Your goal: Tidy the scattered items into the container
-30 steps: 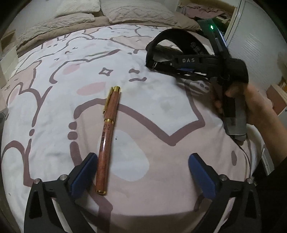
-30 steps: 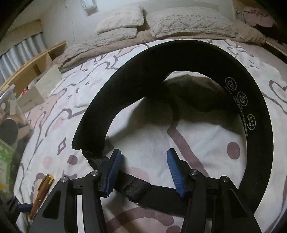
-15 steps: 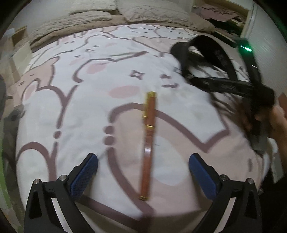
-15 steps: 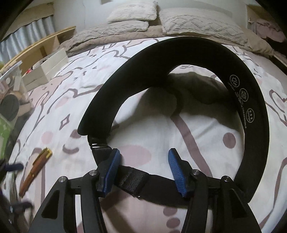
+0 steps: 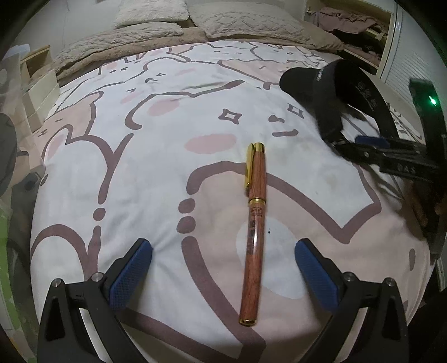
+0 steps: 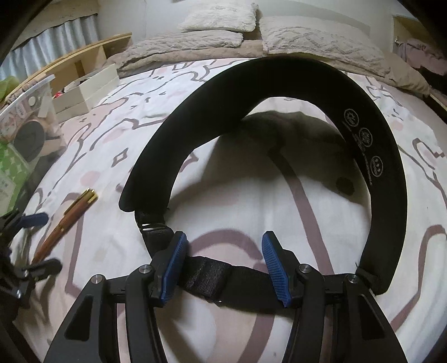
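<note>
A brown wooden pen (image 5: 253,231) with gold trim lies lengthwise on the patterned bedspread (image 5: 156,156). My left gripper (image 5: 223,265) is open and low over the bed, its blue pads on either side of the pen's lower half, not touching it. A black padded band with a strap (image 6: 279,92) rests on the bed. My right gripper (image 6: 223,265) is open with its pads either side of the band's black strap (image 6: 212,276). The pen also shows in the right wrist view (image 6: 67,220), and the band in the left wrist view (image 5: 329,86).
A clear container (image 6: 19,117) with items inside stands off the bed's left side, beside white boxes (image 6: 89,89) and a wooden shelf (image 6: 83,55). Pillows (image 5: 245,22) and a beige blanket lie at the bed's far end. A wardrobe door (image 5: 413,55) is at the right.
My left gripper has shifted left so the pen now lies between its pads instead of by the left pad. The right gripper has stayed open around the strap, with the view swung slightly.
</note>
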`<state>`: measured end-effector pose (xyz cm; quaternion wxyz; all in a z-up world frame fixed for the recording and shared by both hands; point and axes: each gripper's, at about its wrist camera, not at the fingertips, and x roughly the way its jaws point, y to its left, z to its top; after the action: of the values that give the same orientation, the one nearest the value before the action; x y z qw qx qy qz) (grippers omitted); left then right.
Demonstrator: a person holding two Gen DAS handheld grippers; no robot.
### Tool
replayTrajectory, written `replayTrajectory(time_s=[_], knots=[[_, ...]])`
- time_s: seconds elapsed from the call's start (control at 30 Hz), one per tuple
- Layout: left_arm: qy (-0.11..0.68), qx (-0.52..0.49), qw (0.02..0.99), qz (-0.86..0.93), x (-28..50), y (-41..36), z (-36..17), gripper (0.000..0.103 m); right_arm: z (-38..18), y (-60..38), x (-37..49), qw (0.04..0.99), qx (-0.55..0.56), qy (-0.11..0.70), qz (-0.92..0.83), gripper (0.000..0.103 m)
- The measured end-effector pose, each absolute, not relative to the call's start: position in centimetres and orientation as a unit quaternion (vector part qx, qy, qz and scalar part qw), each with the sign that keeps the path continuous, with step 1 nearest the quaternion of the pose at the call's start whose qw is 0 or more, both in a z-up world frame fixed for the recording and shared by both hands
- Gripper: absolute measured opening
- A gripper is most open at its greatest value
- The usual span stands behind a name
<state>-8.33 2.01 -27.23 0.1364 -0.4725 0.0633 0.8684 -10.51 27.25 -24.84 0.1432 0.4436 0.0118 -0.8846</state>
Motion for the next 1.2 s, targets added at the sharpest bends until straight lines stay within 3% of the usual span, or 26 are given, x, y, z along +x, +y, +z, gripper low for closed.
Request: replayTrajectory(time_s=[0.2, 0.43, 0.6, 0.77, 0.87, 0.97, 1.1, 1.2], knots=[[0.060, -0.475, 0.133, 0.868, -8.7, 2.1, -27.0, 0.103, -24.8, 27.9, -8.8, 0.159, 0.442, 0.008, -0.883, 0.057], [0.073, -0.469, 0.161, 0.866, -9.3, 3.8, -25.9, 0.062, -24.8, 28.1, -7.0, 0.169, 0.434, 0.014, -0.885, 0.057], [0.078, -0.469, 0.177, 0.862, -9.6, 4.9, -25.7, 0.045, -24.8, 28.3, -6.1, 0.178, 0.429, 0.017, -0.885, 0.057], [0.064, -0.473, 0.189, 0.858, -10.2, 5.5, -25.6, 0.034, -24.8, 28.6, -5.4, 0.192, 0.427, 0.007, -0.884, 0.057], [0.045, -0.472, 0.195, 0.859, -10.4, 5.5, -25.6, 0.013, -24.5, 28.8, -4.9, 0.196, 0.420, 0.002, -0.886, 0.057], [0.032, -0.472, 0.198, 0.858, -10.5, 5.4, -25.6, 0.013, -24.0, 29.7, -4.7, 0.201, 0.419, -0.027, -0.885, 0.063], [0.025, -0.471, 0.203, 0.858, -10.2, 5.2, -25.4, 0.013, -22.6, 31.1, -4.6, 0.193, 0.407, -0.080, -0.889, 0.081], [0.017, -0.471, 0.210, 0.857, -9.9, 5.1, -25.2, 0.013, -21.3, 31.3, -5.7, 0.197, 0.401, -0.109, -0.888, 0.083]])
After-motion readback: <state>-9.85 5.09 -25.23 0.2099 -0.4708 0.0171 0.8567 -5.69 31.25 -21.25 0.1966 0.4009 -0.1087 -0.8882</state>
